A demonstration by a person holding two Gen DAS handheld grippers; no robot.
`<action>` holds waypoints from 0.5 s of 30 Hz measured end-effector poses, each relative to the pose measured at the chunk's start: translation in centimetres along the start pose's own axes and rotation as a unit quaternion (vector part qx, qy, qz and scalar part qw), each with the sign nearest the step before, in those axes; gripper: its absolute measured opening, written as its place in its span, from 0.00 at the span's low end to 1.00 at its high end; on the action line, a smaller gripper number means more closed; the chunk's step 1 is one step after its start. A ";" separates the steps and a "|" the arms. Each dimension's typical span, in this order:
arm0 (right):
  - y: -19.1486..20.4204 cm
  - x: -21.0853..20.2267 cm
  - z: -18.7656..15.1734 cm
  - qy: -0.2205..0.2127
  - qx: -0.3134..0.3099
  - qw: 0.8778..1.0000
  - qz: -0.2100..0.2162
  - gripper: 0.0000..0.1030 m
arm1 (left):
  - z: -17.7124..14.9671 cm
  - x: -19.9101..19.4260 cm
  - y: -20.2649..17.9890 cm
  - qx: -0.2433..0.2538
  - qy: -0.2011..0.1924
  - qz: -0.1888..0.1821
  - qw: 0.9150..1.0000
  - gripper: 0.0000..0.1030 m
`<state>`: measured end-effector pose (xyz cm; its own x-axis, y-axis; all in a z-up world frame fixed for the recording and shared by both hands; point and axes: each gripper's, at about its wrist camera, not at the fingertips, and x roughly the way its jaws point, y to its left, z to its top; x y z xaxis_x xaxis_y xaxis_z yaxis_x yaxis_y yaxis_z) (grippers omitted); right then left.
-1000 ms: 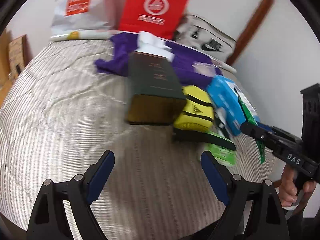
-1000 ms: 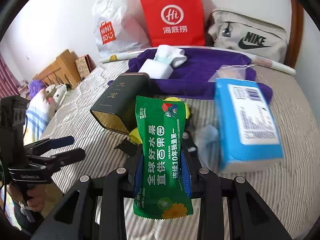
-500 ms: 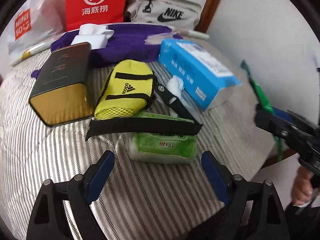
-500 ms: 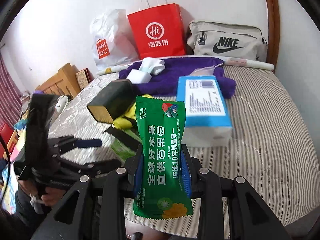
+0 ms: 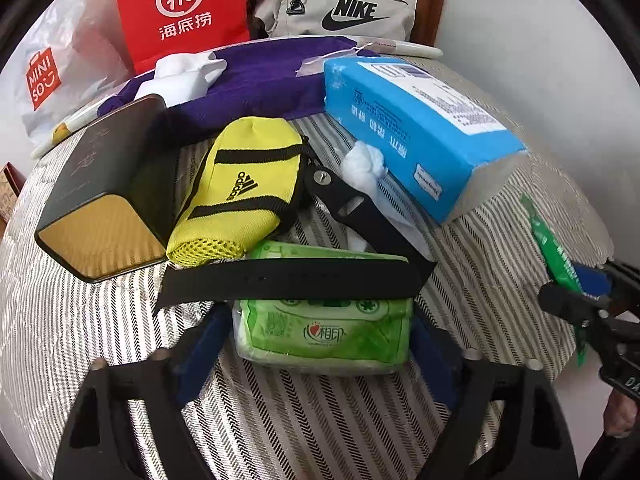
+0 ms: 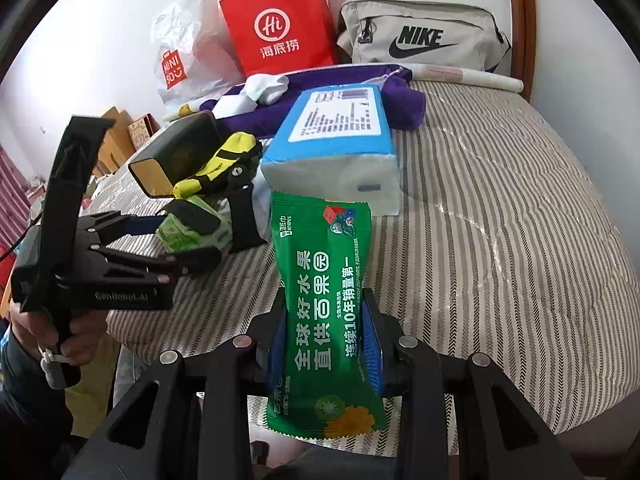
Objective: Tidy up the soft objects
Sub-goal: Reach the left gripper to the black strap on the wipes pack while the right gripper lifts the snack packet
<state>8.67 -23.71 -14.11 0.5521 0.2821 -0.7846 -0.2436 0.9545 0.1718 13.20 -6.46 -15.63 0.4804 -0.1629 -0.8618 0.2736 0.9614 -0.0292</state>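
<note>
A: What is lying across the striped bed (image 5: 60,340), left to right?

B: One dark tin (image 5: 104,196), one yellow Adidas pouch (image 5: 240,188) with a black strap (image 5: 288,280), one blue tissue pack (image 5: 412,128).

A: And the left gripper (image 5: 320,340)?

B: Its jaws have just been closing, straddling one green tissue pack (image 5: 324,332); whether the pads are pressing I cannot tell.

A: The right gripper (image 6: 326,340)?

B: It is clamping one green snack packet (image 6: 326,308), standing upright.

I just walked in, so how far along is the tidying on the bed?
Nothing looks sorted yet. The right gripper holds the green snack pouch; the left gripper, its jaws closing, straddles the light green tissue pack. The yellow pouch and blue tissue pack remain.
</note>
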 end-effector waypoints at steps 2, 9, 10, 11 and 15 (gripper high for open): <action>-0.1 0.2 0.0 0.001 0.000 1.000 0.000 0.32 | 0.4 -1.0 0.4 -0.013 -0.006 -0.031 0.999 0.70; -0.1 0.3 0.0 0.004 0.000 1.000 0.004 0.32 | 0.9 -4.7 2.9 -0.060 -0.041 -0.123 0.990 0.70; 0.0 0.4 0.0 0.006 -0.001 1.000 0.003 0.32 | 0.8 -5.0 3.3 -0.064 -0.043 -0.117 0.990 0.70; 0.1 0.5 0.0 0.008 -0.002 1.000 0.002 0.32 | 0.8 -5.3 3.6 -0.068 -0.047 -0.112 0.990 0.70; 0.8 0.5 0.1 0.010 -0.008 1.000 0.001 0.33 | 0.1 -5.8 5.1 -0.083 -0.051 -0.124 0.987 0.70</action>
<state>8.84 -22.80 -14.32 0.5350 0.2816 -0.7965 -0.2566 0.9524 0.1644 11.85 -0.60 -10.70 0.4997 -0.4119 -0.7620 0.2577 0.9106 -0.3232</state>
